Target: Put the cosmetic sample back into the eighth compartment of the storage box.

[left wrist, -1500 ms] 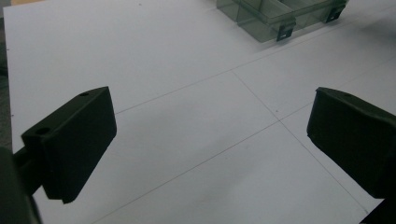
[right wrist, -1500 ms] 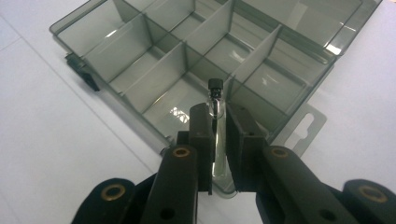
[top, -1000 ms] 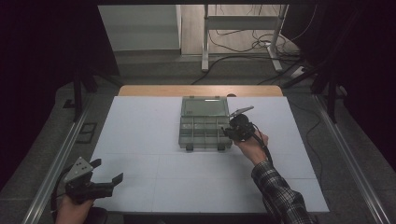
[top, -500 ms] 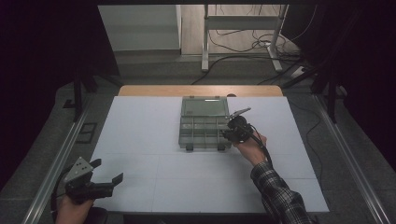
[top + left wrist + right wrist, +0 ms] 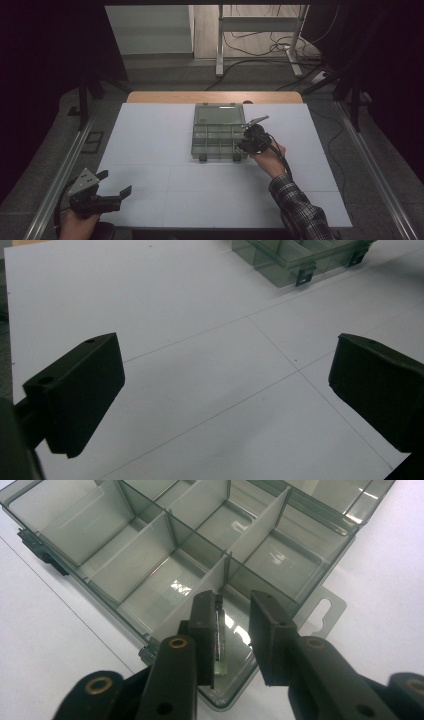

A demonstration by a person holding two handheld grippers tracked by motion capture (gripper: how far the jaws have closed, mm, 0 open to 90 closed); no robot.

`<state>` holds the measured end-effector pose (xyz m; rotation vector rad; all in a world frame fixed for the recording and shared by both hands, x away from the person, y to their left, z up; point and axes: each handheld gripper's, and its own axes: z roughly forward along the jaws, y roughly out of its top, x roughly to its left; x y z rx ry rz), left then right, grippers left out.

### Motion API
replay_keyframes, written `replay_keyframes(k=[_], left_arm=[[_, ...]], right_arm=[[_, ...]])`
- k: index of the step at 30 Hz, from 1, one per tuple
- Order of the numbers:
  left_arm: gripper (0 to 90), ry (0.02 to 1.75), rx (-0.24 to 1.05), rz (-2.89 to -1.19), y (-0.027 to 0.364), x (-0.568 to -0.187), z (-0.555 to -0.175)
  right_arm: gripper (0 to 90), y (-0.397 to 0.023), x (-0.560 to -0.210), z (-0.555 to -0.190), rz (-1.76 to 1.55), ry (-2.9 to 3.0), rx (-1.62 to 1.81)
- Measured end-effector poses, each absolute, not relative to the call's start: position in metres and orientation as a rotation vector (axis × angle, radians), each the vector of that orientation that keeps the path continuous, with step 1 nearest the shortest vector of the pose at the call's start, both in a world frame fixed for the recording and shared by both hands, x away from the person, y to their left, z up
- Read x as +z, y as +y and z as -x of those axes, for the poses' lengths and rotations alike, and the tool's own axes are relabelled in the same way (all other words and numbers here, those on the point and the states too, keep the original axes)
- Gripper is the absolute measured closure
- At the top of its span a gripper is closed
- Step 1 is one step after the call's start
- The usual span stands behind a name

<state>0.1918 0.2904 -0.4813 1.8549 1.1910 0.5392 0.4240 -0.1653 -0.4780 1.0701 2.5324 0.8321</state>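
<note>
A smoky clear plastic organizer box [image 5: 218, 137] lies open mid-table, its lid folded back on the far side. Its compartments [image 5: 135, 565] look empty. My right gripper [image 5: 246, 144] hangs over the box's near right corner. In the right gripper view, my right gripper [image 5: 235, 630] has its jaws a little apart. A thin flat greenish piece [image 5: 220, 647] stands on edge against the left jaw's inner face, with a gap to the other jaw. My left gripper [image 5: 116, 184] is wide open at the table's near left corner, and nothing sits between the jaws of my left gripper [image 5: 225, 390].
The white tabletop [image 5: 150, 150] has faint grid lines, and a wooden strip [image 5: 210, 97] runs along its far edge. Metal rails [image 5: 60, 170] flank the table on both sides. The box's corner with a latch [image 5: 303, 275] shows far ahead in the left gripper view.
My right hand has edged slightly toward the box's near right corner. The left gripper has stayed put.
</note>
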Motion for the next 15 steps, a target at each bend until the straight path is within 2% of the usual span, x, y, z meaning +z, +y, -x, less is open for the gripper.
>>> replay_keyframes(k=[15], left_arm=[[2.1, 1.191, 0.538, -1.853, 0.2908, -0.4814, -0.1918]], right_arm=[[58.9, -0.1669, -0.4719, -0.4172, -1.063, 2.538, 0.845]])
